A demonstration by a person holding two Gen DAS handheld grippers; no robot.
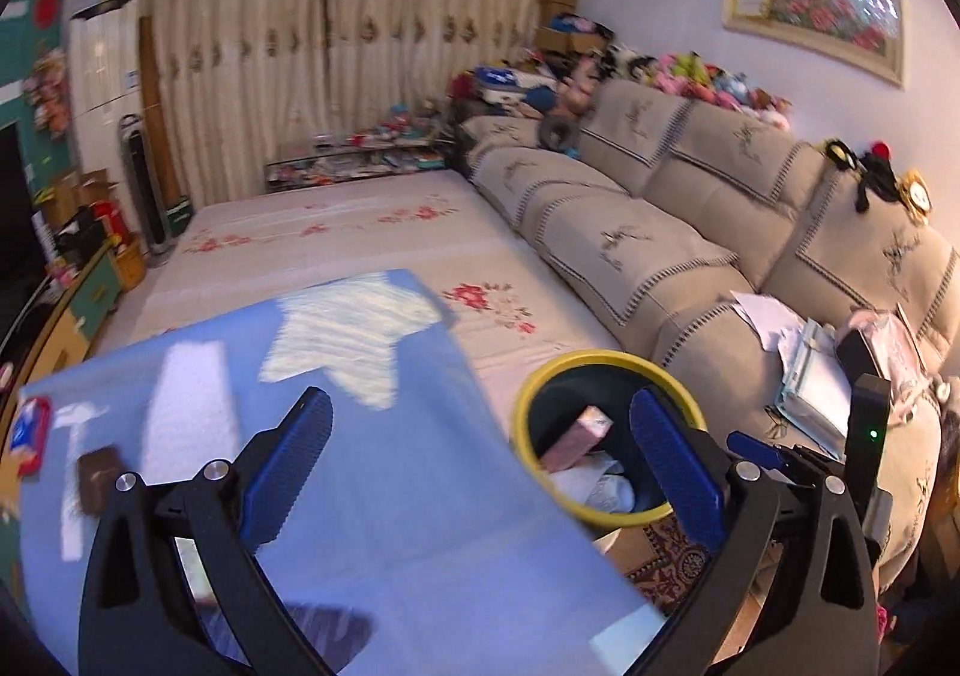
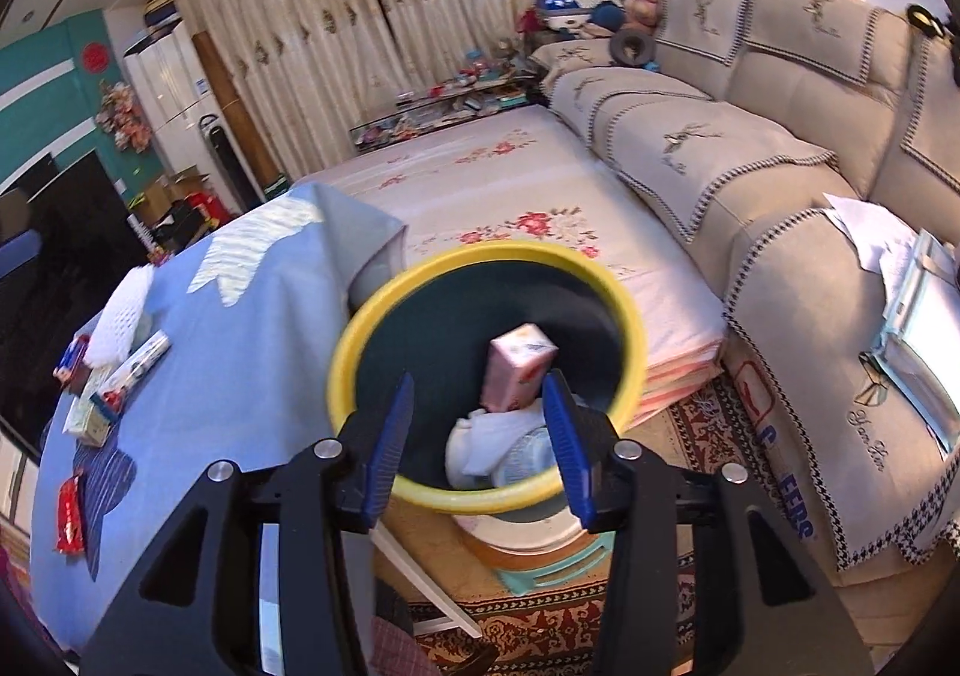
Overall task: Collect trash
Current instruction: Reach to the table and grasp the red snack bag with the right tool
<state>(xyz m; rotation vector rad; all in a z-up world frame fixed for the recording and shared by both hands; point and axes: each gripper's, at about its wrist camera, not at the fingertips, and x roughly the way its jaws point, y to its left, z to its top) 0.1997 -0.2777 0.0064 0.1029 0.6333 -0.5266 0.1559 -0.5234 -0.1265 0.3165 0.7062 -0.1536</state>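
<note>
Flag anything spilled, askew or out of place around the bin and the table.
Nothing spilled. The pink carton stands tilted inside the yellow-rimmed bin, on crumpled white paper. Wrappers and small boxes lie scattered on the blue tablecloth, uncollected. Loose papers sit on the sofa arm.

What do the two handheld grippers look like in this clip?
Both match: the left gripper and right gripper have black angular linkage arms with round silver pivot bolts, ending in flat blue fingers with ribbed inner faces. A black upright module showing a small green light rides on the right gripper, seen from the left wrist. No hands or sleeves show.
</note>
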